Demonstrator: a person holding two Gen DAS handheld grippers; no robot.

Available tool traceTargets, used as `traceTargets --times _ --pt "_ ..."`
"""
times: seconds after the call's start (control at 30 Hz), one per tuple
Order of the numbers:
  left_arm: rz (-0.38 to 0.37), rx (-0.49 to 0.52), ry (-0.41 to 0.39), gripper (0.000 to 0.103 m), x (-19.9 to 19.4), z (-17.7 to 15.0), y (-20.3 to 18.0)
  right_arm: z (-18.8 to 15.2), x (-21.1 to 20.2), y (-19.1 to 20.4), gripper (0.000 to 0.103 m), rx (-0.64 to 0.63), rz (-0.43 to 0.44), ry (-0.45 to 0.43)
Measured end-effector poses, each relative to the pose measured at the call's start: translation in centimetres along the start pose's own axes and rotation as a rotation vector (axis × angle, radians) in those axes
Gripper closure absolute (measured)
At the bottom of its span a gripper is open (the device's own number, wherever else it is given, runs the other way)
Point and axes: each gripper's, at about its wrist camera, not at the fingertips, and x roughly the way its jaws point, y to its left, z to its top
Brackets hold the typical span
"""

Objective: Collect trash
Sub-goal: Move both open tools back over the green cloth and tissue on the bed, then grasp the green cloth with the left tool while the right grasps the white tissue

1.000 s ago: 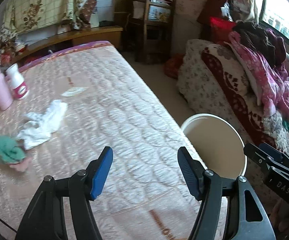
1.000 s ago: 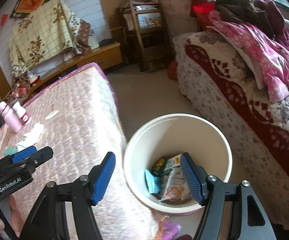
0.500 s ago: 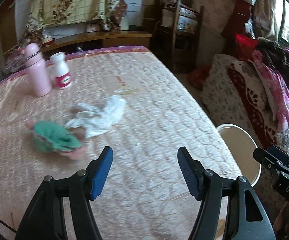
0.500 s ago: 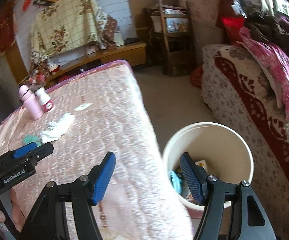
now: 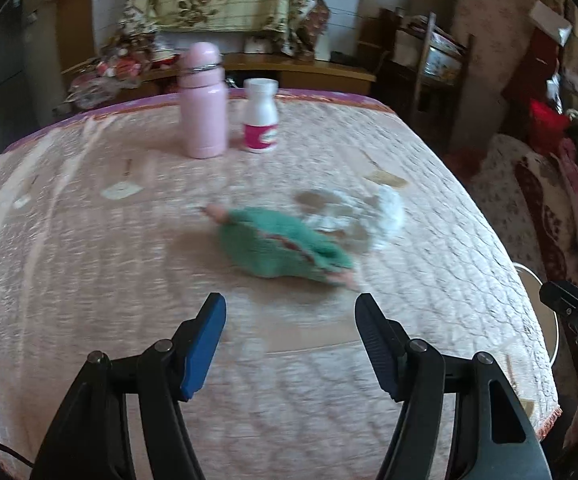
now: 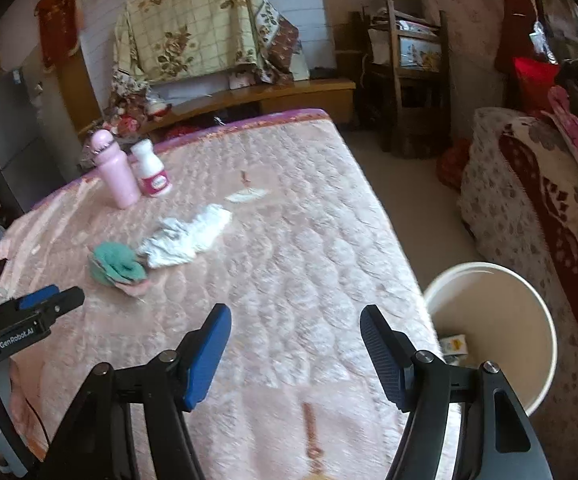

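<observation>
A crumpled green and pink cloth [image 5: 285, 248] lies on the pink quilted table [image 5: 89, 240], with crumpled white tissue [image 5: 369, 212] just right of it. My left gripper [image 5: 289, 340] is open and empty, just short of the green cloth. My right gripper [image 6: 295, 350] is open and empty over the table's right edge. In the right wrist view the green cloth [image 6: 115, 266] and the tissue [image 6: 187, 236] lie far left, and the cream bin [image 6: 497, 320] stands on the floor to the right with packets [image 6: 455, 346] inside. The left gripper [image 6: 29, 320] shows at the left edge.
A pink flask [image 5: 203, 100] and a white bottle with a pink label [image 5: 261, 116] stand at the table's far side. Small paper scraps [image 5: 121, 190] lie on the quilt. A sofa with piled clothes [image 6: 549, 184] is on the right. A wooden chair [image 6: 409, 80] stands behind.
Both grippers swung left, away from the bin and toward the table. The green cloth and tissue moved from the left edge to the centre of the left wrist view. Both stay open.
</observation>
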Motion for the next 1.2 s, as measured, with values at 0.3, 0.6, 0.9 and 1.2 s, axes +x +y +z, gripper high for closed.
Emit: traceTargets --times 0.3,0.6,0.9,1.2 --pt "-0.02 -0.125 0.025 0.025 1.9 0.7 2.9 0.0 2.8 3.7 0.031 -0.062 0.041 0.06" --pt "-0.026 -0.302 0.044 0.025 8.0 3.4 3.1 0.5 4.4 4.9 0.031 -0.1 0.078 0.095" --pt "-0.084 -0.24 0.104 0.054 9.2 3.9 3.9 3.6 10.2 7.5 0.031 -0.101 0.153 0.129" --pt "-0.078 -0.155 0.105 0.055 4.8 3.4 6.7 6.2 17.1 12.1 0.025 -0.181 0.213 0.178"
